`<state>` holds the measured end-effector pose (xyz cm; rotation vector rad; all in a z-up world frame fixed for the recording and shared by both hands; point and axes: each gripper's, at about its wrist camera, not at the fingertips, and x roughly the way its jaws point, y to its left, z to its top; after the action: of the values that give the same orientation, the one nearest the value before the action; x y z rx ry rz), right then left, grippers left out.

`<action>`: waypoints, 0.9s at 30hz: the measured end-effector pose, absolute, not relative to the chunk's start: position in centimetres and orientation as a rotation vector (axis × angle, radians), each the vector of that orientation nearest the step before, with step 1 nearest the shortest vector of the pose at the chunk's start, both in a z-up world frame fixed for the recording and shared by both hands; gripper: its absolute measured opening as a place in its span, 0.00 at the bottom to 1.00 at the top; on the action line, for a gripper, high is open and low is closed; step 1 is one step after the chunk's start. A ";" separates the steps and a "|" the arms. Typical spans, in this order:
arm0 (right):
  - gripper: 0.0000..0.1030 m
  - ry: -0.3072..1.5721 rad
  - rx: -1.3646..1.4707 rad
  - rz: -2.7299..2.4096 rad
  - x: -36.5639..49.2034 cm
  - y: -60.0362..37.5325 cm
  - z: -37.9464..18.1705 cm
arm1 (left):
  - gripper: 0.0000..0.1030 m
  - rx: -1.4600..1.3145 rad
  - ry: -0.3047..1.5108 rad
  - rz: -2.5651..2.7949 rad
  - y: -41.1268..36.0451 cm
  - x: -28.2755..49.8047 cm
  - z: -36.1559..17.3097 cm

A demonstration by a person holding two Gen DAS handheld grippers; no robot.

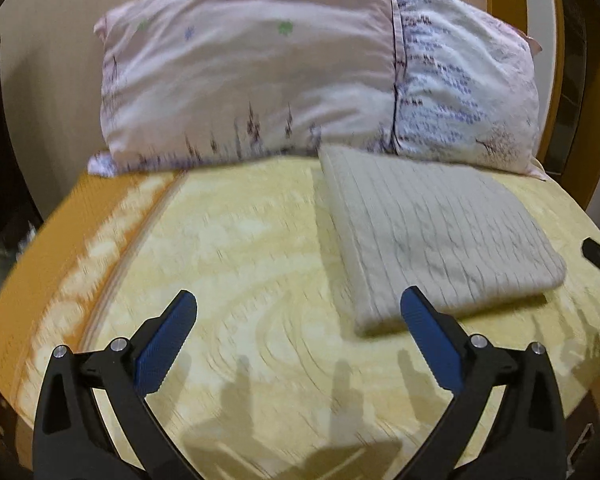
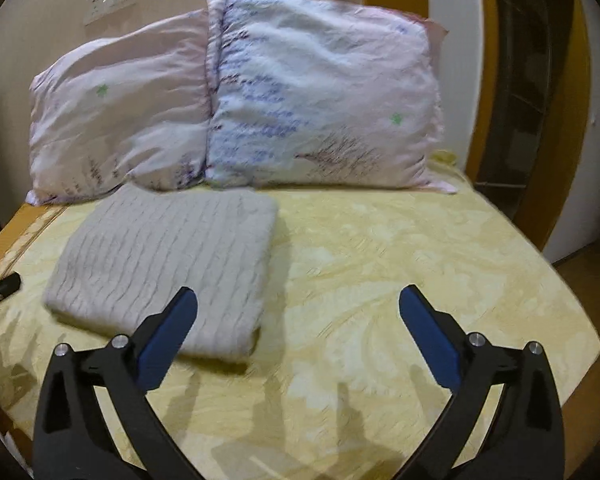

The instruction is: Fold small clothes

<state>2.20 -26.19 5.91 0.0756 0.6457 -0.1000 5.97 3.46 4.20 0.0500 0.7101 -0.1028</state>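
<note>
Folded grey knit [image 1: 436, 236] at right centre of the left view, on yellow bedspread [image 1: 240, 248].
Left gripper [image 1: 298, 308] and right gripper [image 2: 298, 308] both spread wide, holding nothing (pillows [image 1: 252, 72] behind); careless snag could undo layers.

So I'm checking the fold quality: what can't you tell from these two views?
- Knit: layers and underside hidden; both views are motion-blurred.
- Its near edge: partly behind a left gripper finger, and a right gripper finger.
- Pillow prints: blurred.
- Bed front: cut off.
</note>
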 end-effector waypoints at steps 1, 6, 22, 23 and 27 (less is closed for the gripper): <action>0.98 0.651 0.109 -0.073 2.0 -26.1 5.6 | 0.99 0.042 0.725 -0.113 3.1 5.7 3.9; 0.98 0.719 0.130 -0.043 1.9 -24.5 3.4 | 0.99 0.072 0.786 -0.111 0.9 5.1 2.6; 0.98 0.851 0.069 -0.048 2.7 -21.0 0.3 | 0.99 0.131 0.899 -0.100 -1.7 5.5 -0.4; 0.98 0.858 0.065 -0.050 2.8 -21.0 0.2 | 0.99 0.128 0.901 -0.100 -1.7 5.6 -0.5; 0.98 0.901 0.056 -0.059 3.2 -20.7 -0.7 | 0.99 0.093 0.915 -0.118 -1.4 5.9 -0.6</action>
<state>3.22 -20.75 -0.66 0.0558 0.9007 -0.0590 5.90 -1.39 -0.62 0.0926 0.9153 -0.1180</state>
